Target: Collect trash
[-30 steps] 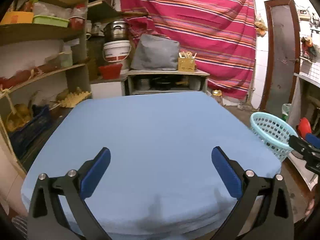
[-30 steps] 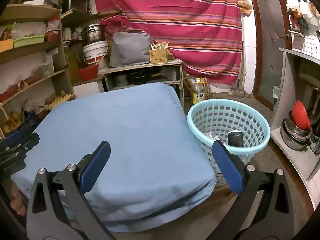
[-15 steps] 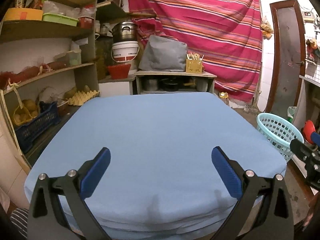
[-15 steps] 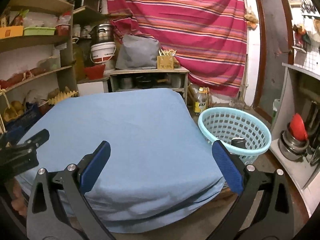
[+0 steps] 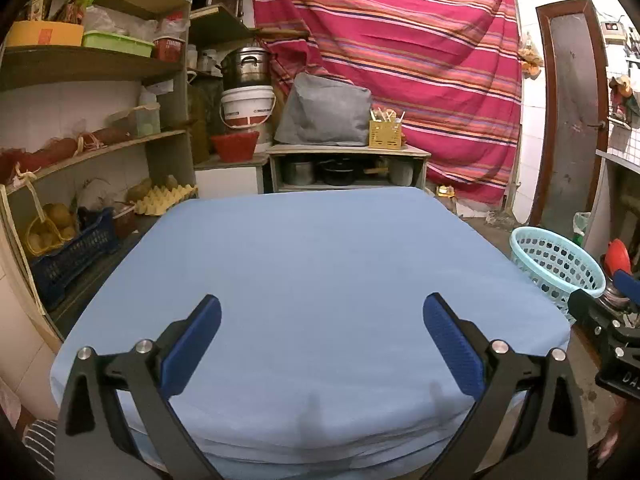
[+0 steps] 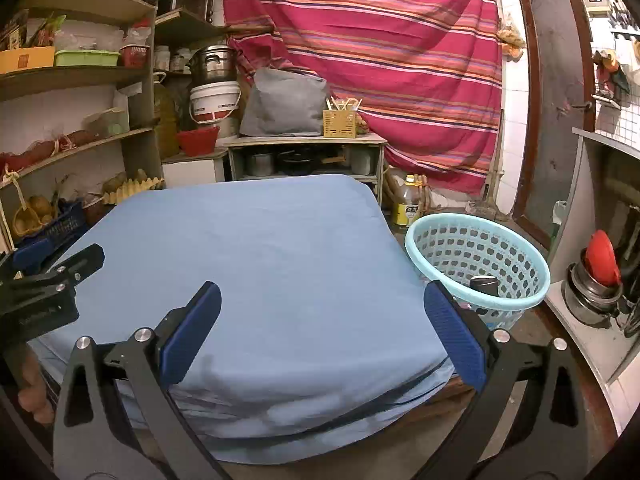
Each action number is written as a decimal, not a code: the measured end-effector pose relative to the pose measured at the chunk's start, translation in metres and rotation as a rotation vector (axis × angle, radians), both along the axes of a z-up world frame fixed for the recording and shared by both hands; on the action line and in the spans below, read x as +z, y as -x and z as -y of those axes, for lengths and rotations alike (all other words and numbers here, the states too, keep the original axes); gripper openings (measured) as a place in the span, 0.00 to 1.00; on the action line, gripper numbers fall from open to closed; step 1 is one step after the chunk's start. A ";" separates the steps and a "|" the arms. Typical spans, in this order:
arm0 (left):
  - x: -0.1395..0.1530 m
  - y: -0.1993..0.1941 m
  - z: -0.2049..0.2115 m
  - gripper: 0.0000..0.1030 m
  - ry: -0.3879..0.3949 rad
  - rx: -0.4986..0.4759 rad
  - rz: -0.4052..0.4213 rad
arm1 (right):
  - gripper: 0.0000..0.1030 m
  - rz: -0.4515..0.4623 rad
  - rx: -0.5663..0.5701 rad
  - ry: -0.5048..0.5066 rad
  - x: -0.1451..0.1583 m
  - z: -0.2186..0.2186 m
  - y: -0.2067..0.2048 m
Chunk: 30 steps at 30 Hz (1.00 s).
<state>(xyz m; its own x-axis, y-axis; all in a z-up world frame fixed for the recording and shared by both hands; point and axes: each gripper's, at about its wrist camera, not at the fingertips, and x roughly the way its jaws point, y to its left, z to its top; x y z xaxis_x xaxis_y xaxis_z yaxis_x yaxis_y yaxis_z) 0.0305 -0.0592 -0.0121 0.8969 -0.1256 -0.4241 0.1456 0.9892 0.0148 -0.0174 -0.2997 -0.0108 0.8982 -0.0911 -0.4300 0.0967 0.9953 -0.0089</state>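
Left tongs (image 5: pixel 320 336) and right tongs (image 6: pixel 322 322), both spread apart and holding nothing, over the near edge of a blue-covered tabletop (image 6: pixel 256 248); aqua basket (image 6: pixel 476 264) on the floor just right of it, a dark bottle (image 6: pixel 484 285) inside.

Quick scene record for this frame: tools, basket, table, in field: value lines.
left tool: open, holding nothing, over the near edge of the table
right tool: open, holding nothing, near the table's right corner
table: covered by a blue cloth, nothing visible on top
basket: light blue, on the floor right of the table, upright
basket contents: a dark cylindrical item; the rest is unclear
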 end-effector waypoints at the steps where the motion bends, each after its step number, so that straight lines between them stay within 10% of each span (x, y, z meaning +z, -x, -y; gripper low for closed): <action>1: 0.000 0.000 -0.001 0.96 0.001 -0.001 0.001 | 0.96 0.003 0.001 0.005 0.000 0.000 0.000; 30: -0.006 -0.005 -0.005 0.96 -0.005 -0.001 0.008 | 0.96 0.048 -0.019 -0.007 0.004 0.000 0.003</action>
